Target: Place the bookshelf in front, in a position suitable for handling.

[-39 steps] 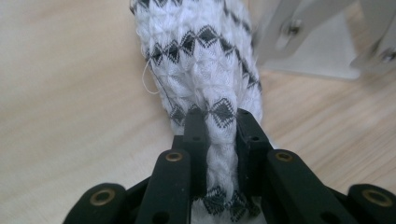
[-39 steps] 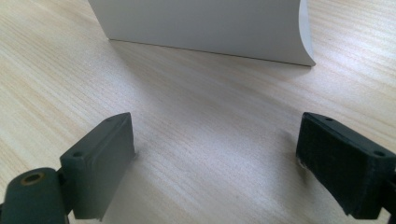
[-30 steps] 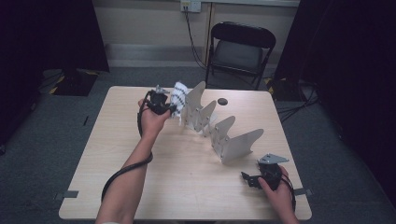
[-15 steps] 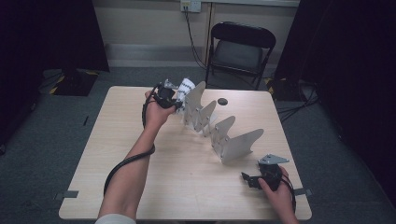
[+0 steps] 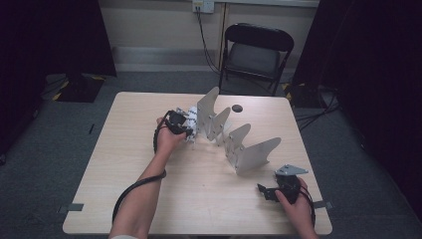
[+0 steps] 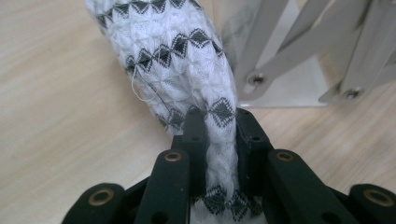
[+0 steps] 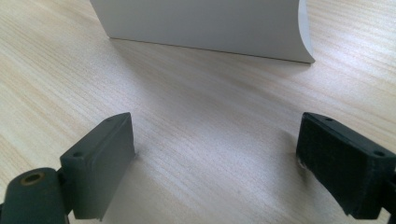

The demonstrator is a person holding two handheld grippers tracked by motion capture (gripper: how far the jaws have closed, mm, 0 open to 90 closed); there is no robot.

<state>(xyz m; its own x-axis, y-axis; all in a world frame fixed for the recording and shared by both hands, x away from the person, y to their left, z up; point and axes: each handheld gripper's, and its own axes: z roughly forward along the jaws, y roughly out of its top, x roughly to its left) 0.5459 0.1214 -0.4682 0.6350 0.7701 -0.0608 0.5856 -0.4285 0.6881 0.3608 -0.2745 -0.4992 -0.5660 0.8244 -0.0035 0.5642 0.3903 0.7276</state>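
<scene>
Sock [image 6: 187,60], white knit w/ black diamond bands, runs lengthwise straight away from the left tool [image 6: 219,133] in the left gripper view, long axis roughly in line w/ the jaws, far end leaning slightly left and cut off by the top edge. Near end is hidden btwn and behind the black jaws, so can't tell toe from cuff. Left tool is clamped narrow on the sock, jaws pressing it from both sides.

In the high view the sock [image 5: 191,115] is small and partly covered by the left tool [image 5: 185,130] and hand [image 5: 166,139]; it sits just beside the left end of the grey folding rack [image 5: 234,139], mid-tabletop [image 5: 124,164], toward the far side. Whether sock touches the rack: can't tell.

Right tool [image 7: 217,154] is spread wide, nothing btwn the jaws, low over bare tabletop at the near right, facing the rack's end panel [image 7: 201,25].
</scene>
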